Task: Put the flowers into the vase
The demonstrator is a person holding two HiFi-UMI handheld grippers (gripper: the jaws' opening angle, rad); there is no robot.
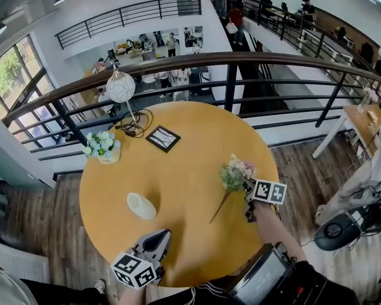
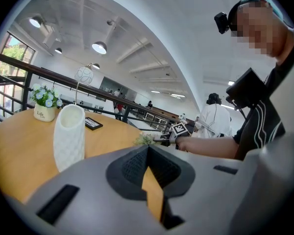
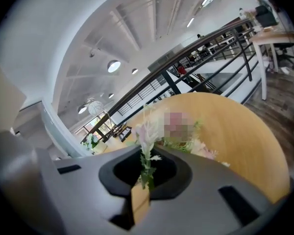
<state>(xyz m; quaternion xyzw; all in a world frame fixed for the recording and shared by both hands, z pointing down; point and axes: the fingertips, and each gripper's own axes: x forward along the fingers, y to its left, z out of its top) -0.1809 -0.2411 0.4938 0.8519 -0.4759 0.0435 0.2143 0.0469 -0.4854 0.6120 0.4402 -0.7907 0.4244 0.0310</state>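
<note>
A white ribbed vase point(image 1: 141, 206) point(image 2: 68, 136) stands upright on the round wooden table point(image 1: 184, 170), left of centre. My right gripper point(image 1: 247, 199) point(image 3: 145, 155) is shut on the flowers point(image 1: 236, 173), a small pink and green bunch. Their blooms rise above the jaws, and a thin stem slants down-left toward the tabletop. A pale sprig point(image 3: 146, 141) sticks up between the pads. The vase is well left of the bunch. My left gripper point(image 1: 160, 237) point(image 2: 148, 153) hovers by the near table edge, shut on nothing, just right of the vase. It sees the flowers point(image 2: 144, 139) beyond its jaws.
At the far left of the table stand a small pot of blue and white flowers point(image 1: 102, 147) and a globe lamp point(image 1: 121, 86) with a coiled cable point(image 1: 134, 127). A black framed card point(image 1: 162, 138) lies beside them. A dark railing point(image 1: 228, 59) runs behind the table.
</note>
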